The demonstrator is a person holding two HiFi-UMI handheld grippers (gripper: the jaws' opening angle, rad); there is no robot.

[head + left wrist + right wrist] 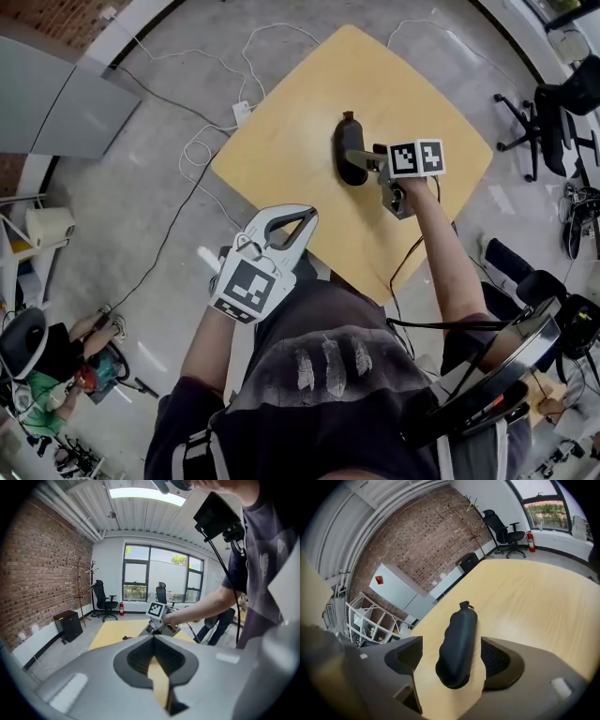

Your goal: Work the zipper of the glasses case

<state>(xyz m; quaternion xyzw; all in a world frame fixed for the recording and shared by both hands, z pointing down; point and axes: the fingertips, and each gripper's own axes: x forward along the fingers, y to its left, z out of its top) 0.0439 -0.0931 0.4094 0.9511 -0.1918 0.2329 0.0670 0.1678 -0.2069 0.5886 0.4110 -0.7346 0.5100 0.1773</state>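
Observation:
The black glasses case (349, 150) lies on the yellow table (291, 141), its long axis running away from me. In the right gripper view the case (457, 644) sits between the two pads (499, 660), near end toward the camera, zipper pull (465, 605) at the far end. My right gripper (360, 157) is open around the case's near end, and its pads stand apart from the sides. My left gripper (302, 221) is shut and holds nothing, hovering over the table's near corner, well short of the case. Its closed tips (154, 640) point toward the right gripper's marker cube (158, 610).
White cables and a power strip (241, 111) trail on the floor left of the table. Office chairs (553, 117) stand at the right, a grey cabinet (56, 103) at the left. A seated person (47, 361) is at the lower left. A black cable (412, 253) hangs from my right arm.

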